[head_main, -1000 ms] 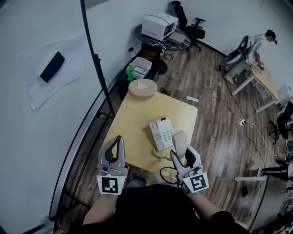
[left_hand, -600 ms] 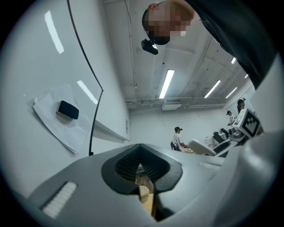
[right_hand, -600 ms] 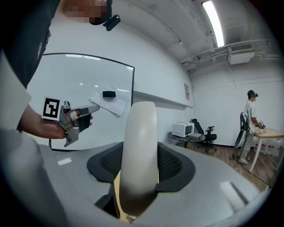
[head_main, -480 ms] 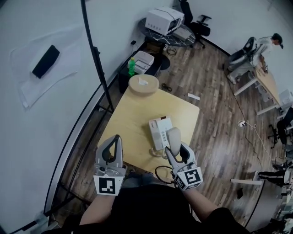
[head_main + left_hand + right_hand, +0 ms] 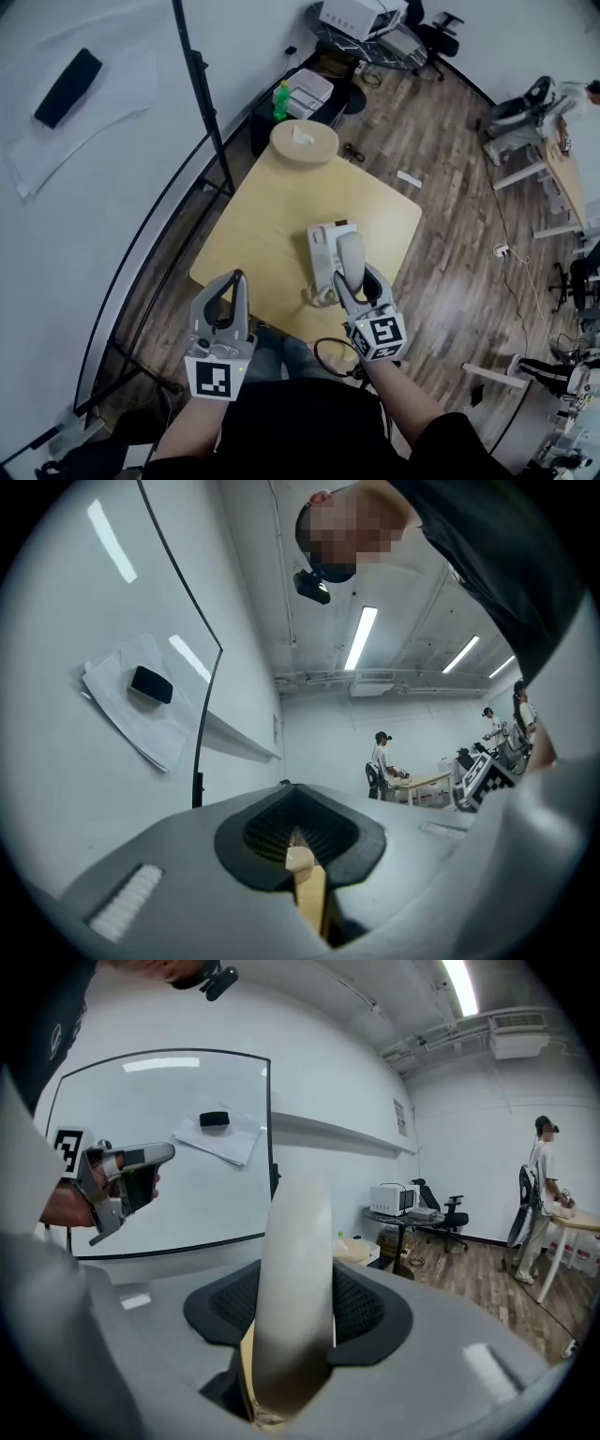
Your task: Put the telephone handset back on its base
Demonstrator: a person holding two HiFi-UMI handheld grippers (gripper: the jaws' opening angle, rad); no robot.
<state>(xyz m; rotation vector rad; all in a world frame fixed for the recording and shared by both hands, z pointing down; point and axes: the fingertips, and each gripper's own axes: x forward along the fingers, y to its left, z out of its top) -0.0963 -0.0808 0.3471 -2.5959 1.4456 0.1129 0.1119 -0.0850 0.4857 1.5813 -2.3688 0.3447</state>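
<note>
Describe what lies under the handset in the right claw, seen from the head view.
Under the handset, gripped by the right claw, lies the telephone base on the wooden table. The handset covers the base's right part; what is there is hidden.

Much of the telephone base [image 5: 320,255] out of sight beneath the handset [image 5: 349,255]

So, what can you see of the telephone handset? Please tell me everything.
The handset is off-white, smooth, plastic-looking, long and rounded. The right gripper is shut on its lower part, holding it over the telephone base on the wooden table. A coiled cord lies at the base's near end.
</note>
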